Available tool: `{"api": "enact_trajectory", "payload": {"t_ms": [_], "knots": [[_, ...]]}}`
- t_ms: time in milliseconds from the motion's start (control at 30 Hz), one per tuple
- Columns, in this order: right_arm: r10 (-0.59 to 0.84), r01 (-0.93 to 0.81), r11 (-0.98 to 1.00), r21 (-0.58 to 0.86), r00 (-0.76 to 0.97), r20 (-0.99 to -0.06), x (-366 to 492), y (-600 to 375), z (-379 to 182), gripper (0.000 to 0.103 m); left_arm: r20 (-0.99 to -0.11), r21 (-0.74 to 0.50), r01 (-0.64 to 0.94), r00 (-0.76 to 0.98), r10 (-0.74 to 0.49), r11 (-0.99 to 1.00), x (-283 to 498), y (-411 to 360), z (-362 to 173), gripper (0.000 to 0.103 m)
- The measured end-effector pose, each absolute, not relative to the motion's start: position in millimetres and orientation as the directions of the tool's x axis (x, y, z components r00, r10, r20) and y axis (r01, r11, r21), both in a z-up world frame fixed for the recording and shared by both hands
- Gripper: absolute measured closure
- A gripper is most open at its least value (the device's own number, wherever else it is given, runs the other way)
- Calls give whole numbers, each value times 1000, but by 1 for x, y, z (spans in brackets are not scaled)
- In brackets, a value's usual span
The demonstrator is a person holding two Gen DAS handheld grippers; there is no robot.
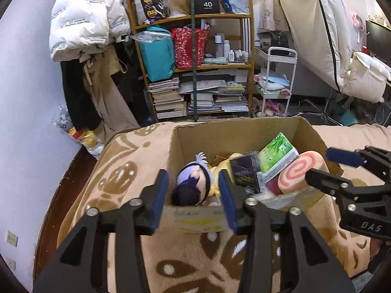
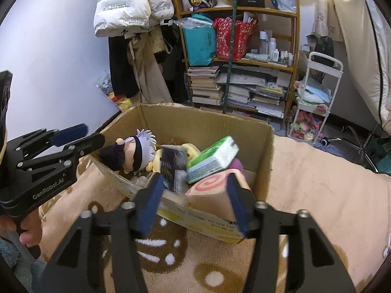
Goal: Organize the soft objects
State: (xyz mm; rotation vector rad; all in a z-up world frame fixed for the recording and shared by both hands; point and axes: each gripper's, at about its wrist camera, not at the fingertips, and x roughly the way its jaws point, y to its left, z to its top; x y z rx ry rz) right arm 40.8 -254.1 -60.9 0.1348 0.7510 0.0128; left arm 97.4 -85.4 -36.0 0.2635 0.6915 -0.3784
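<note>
A cardboard box (image 1: 246, 131) is shown resting on a beige patterned blanket (image 1: 122, 171), with both grippers held at its near wall. The left gripper (image 1: 194, 196) is seen with its jaws apart and nothing between the pads; a plush doll (image 1: 193, 185) with white hair and a black eye band lies inside the box just beyond the gap, at the box's left end. In the right wrist view, the right gripper (image 2: 195, 204) is likewise seen with jaws apart; a pink swirl cushion (image 2: 215, 190) stands between the blue pads, against the near wall at the box's right end, close to the right-hand pad (image 2: 238, 205). Whether that pad touches it cannot be told. A green tissue pack (image 2: 212, 157) is tilted on top of the cushion, beside a dark box (image 2: 173, 168). A yellow plush (image 2: 188, 147) lies behind the doll. A crowded wooden shelf (image 1: 193, 66) is visible in the background.
</note>
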Motion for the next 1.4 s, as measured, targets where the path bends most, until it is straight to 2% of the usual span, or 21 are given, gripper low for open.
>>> {"api": "enact_trajectory", "payload": {"t_ms": [133,200,267,367,400,433,600,800,1100,1267,1400], "knots": [[48,56,989,133,742,-669,28,-257,-51,33,-645,135,405,729,-231,904,81,-75,-27,46],[28,71,990,122,748,-663,20,-257,-46,26,-638,153,395,740,-215,906,72,-69,-22,38],[5,88,990,111,761,-649,10,-257,-40,15,-634,161,385,746,-204,909,64,-63,-17,26],[-24,112,989,101,777,-629,-4,-258,-31,5,-625,141,396,746,-229,907,49,-53,-11,10],[-55,133,988,81,783,-620,-10,-258,-27,3,-614,141,386,756,-225,912,43,-49,-9,8],[-67,141,987,73,788,-612,-13,-257,-25,0,-607,143,377,764,-220,915,39,-46,-7,7],[-56,150,982,115,809,-585,-34,-260,-13,0,-567,132,331,798,-202,934,14,-29,6,6],[-94,148,987,61,846,-524,-65,-253,11,0,-508,150,292,843,-179,945,-19,-12,28,3],[-115,169,983,77,881,-458,-112,-245,33,0,-389,103,249,901,-191,963,-69,19,58,1],[-133,176,982,67,899,-417,-132,-238,42,0,-375,47,225,907,-192,973,-79,38,62,1],[-138,178,982,69,912,-387,-138,-233,45,0,-365,58,179,920,-146,982,-83,44,58,1]]}}
